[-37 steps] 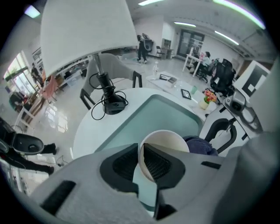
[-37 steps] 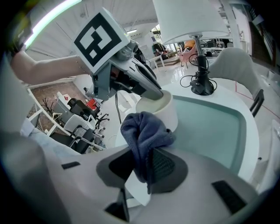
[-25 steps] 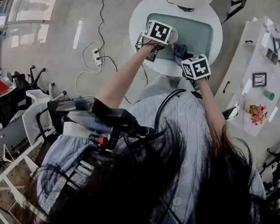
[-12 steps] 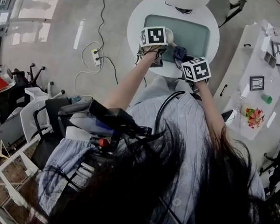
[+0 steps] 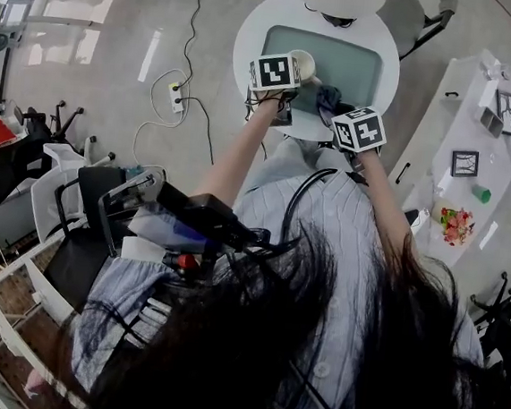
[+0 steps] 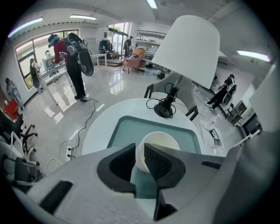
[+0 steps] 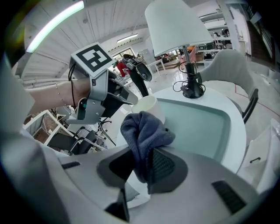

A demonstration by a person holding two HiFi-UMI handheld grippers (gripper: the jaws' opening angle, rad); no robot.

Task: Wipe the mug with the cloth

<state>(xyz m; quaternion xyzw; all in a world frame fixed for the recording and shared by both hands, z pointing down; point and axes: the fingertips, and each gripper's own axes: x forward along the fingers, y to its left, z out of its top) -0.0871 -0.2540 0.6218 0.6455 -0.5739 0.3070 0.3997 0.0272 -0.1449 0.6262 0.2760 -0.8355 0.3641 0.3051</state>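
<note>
A cream mug (image 6: 160, 141) is held over the teal mat (image 6: 124, 131) of a round white table (image 5: 254, 28). My left gripper (image 6: 140, 151) is shut on its wall, one jaw inside and one outside. In the head view the mug (image 5: 303, 64) shows just beyond the left gripper (image 5: 286, 72). My right gripper (image 7: 142, 153) is shut on a bunched blue-grey cloth (image 7: 144, 129), which stands up from the jaws close to the mug (image 7: 146, 105). The head view has the cloth (image 5: 327, 98) between both grippers, with the right gripper (image 5: 341, 113) beside it.
A table lamp with a white shade (image 6: 188, 48) and black base (image 6: 165, 109) stands at the table's far side. Behind it is a grey chair (image 7: 232, 65). A white side table (image 5: 478, 131) with small frames stands to the right. A power strip and cables (image 5: 176, 97) lie on the floor at left.
The left gripper and the mug have drawn a little toward the near left of the table, and the mug's mouth shows more. The right gripper and the cloth have barely moved.
</note>
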